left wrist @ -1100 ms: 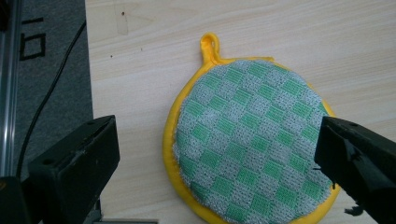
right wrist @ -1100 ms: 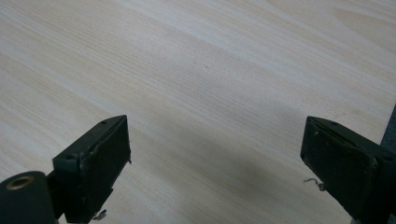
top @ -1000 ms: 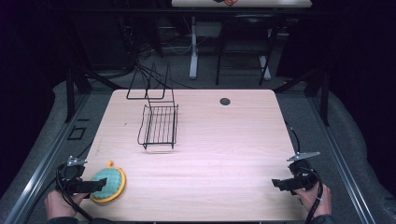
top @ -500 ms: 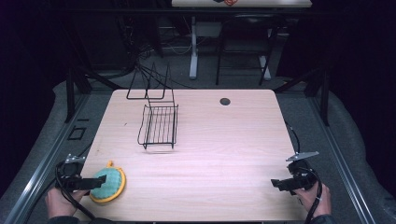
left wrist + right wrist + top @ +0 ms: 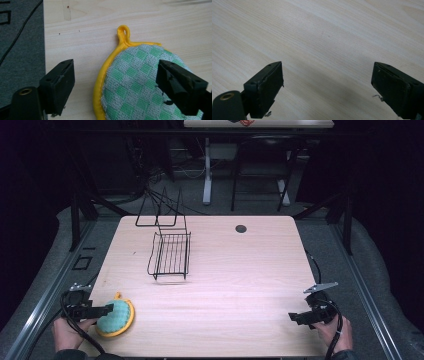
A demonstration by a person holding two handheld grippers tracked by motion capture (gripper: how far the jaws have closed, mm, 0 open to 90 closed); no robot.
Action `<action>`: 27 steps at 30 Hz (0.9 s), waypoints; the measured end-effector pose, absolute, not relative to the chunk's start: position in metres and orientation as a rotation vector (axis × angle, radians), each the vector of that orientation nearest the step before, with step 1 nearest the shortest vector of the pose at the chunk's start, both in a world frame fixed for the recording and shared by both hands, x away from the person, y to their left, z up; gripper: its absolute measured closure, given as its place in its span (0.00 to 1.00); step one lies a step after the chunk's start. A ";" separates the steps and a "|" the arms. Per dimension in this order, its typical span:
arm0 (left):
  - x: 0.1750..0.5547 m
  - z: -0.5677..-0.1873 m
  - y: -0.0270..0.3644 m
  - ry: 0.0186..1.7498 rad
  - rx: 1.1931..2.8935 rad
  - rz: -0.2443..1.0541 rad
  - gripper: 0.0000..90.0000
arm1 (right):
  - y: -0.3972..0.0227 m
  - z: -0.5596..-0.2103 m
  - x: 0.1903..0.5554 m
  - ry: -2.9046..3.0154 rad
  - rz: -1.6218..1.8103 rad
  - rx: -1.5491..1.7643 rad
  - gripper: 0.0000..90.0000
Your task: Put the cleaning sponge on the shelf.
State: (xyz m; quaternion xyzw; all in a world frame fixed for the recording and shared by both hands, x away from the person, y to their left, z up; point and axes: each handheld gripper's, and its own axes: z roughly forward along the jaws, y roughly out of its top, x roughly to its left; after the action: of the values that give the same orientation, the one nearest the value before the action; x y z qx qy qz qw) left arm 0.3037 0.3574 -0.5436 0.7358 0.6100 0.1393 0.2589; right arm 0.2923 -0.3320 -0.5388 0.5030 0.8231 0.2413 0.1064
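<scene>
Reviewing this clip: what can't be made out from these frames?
- Pot holder: its lower part is cut off by the bottom edge of the left gripper view, and the right jaw covers part of it.
- Pot holder's underside: hidden against the table in the high view.
- Left gripper: too small in the high view to tell whether its jaws touch the pot holder.
- Wire rack: thin dark wires in the high view; the rear frame blends into the dark floor.

Left gripper (image 5: 115,82) jaws wide apart, over green-checked potholder (image 5: 140,85) (yellow-edged); wooden table (image 5: 100,22)
</scene>
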 end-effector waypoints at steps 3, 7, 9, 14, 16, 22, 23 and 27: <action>0.306 -0.547 0.357 1.654 1.996 0.365 0.31 | -0.332 -0.539 0.292 2.412 0.731 1.483 0.11; 0.307 -0.549 0.359 1.641 1.978 0.308 0.44 | -0.331 -0.538 0.292 2.414 0.733 1.481 0.11; 0.307 -0.551 0.358 1.647 1.966 0.288 0.47 | -0.330 -0.539 0.292 2.417 0.727 1.483 0.11; 0.305 -0.552 0.358 1.660 1.954 0.285 0.58 | -0.331 -0.540 0.292 2.416 0.725 1.482 0.12; 0.305 -0.551 0.357 1.657 1.957 0.295 0.63 | -0.330 -0.540 0.292 2.414 0.724 1.484 0.12; 0.301 -0.548 0.347 1.632 2.010 0.379 0.79 | -0.330 -0.539 0.291 2.419 0.723 1.478 0.12; 0.301 -0.548 0.347 1.632 2.010 0.379 0.83 | -0.330 -0.538 0.291 2.416 0.723 1.470 0.12; 0.300 -0.546 0.342 1.621 2.045 0.443 0.90 | -0.330 -0.537 0.290 2.412 0.724 1.466 0.12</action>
State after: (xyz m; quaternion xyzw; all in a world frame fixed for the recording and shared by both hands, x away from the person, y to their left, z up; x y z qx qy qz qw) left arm 0.3002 0.3417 -0.5462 0.7491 0.5938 0.1623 0.2447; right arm 0.2903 -0.3303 -0.5373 0.4998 0.8224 0.2468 0.1134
